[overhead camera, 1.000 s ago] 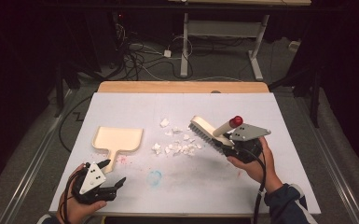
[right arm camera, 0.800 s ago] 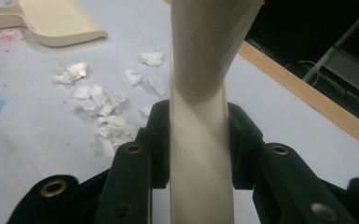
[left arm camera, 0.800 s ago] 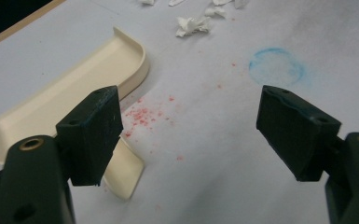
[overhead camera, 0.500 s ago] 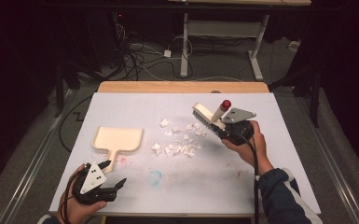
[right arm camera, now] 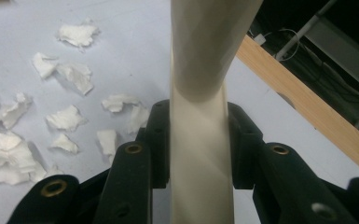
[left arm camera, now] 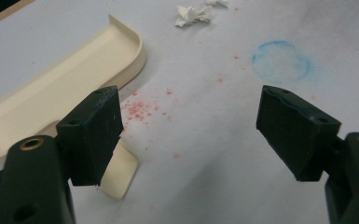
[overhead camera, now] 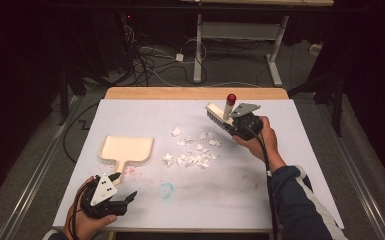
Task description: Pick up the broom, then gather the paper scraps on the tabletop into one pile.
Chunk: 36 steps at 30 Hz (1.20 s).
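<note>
Brush (overhead camera: 215,117), clamped by its pale handle between the jaws of the right hand-held gripper (overhead camera: 232,126), held up over the far right of the worktop (overhead camera: 145,112), just beyond the litter of torn paper scraps (overhead camera: 194,152). Bristles turned down and toward the scraps, red-capped handle end raised: by the look of it, poised at the outer edge of the mess so that a stroke can drive it toward the dustpan (overhead camera: 126,149). Seen up close in the right gripper view, handle (right arm camera: 199,140) pinched squarely between both pads, firm enough for sweeping pressure. Dustpan lying flat at the left of the scraps, open mouth facing them, short handle pointing back toward the person, so placed to receive what gets swept. Left hand-held gripper (overhead camera: 121,200) resting low at the near left edge, jaws apart and holding nothing, just short of the dustpan handle (left arm camera: 119,172), probably ready to steady the pan. Sweep not yet begun; scraps lying well clear of the pan.
</note>
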Tool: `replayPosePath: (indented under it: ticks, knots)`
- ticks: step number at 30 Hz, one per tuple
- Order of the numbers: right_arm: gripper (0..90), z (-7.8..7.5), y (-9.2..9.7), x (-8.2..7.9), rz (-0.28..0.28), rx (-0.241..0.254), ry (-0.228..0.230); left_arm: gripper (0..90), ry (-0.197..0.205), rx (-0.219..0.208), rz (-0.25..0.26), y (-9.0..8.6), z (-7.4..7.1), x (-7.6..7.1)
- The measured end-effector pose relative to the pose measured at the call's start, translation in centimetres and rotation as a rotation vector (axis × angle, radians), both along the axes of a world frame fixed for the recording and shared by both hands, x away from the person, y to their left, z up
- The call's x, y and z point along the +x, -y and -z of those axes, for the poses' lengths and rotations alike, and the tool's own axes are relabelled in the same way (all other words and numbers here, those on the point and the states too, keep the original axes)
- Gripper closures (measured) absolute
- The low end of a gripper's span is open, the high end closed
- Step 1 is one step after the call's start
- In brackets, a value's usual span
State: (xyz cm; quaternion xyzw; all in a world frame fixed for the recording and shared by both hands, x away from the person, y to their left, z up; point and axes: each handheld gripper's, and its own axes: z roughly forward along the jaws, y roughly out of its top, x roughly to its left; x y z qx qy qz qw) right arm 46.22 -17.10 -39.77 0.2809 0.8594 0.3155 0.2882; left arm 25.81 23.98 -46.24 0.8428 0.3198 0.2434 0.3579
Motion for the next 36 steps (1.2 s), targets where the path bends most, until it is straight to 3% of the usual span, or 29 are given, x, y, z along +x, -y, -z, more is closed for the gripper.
replayPosePath:
  ticks: [14,19,22,27,32,36]
  knots:
    - [67.7,-0.5,-1.4,0.8,-0.009,-0.010,0.015,22.5,0.004,0.002,0.024,-0.1,-0.4,-0.1]
    - [67.8,-0.2,-2.2,1.9,0.000,-0.040,0.019,22.2,0.008,0.000,0.014,-0.4,-0.4,-0.1]
    - [67.8,0.2,-2.9,2.6,0.014,-0.072,0.023,21.8,0.006,-0.025,0.008,-0.6,-0.5,0.0]
    - [67.7,1.5,-4.0,3.2,0.005,-0.113,0.010,21.7,0.008,-0.013,0.026,-0.4,-0.4,0.1]
    - [67.7,2.4,-5.1,2.6,-0.027,-0.108,-0.011,21.8,0.011,-0.012,0.038,-0.4,-0.5,0.0]
    - [67.6,3.3,-6.1,1.2,-0.073,-0.162,0.006,21.7,0.022,-0.013,0.044,-0.3,-0.7,-0.1]
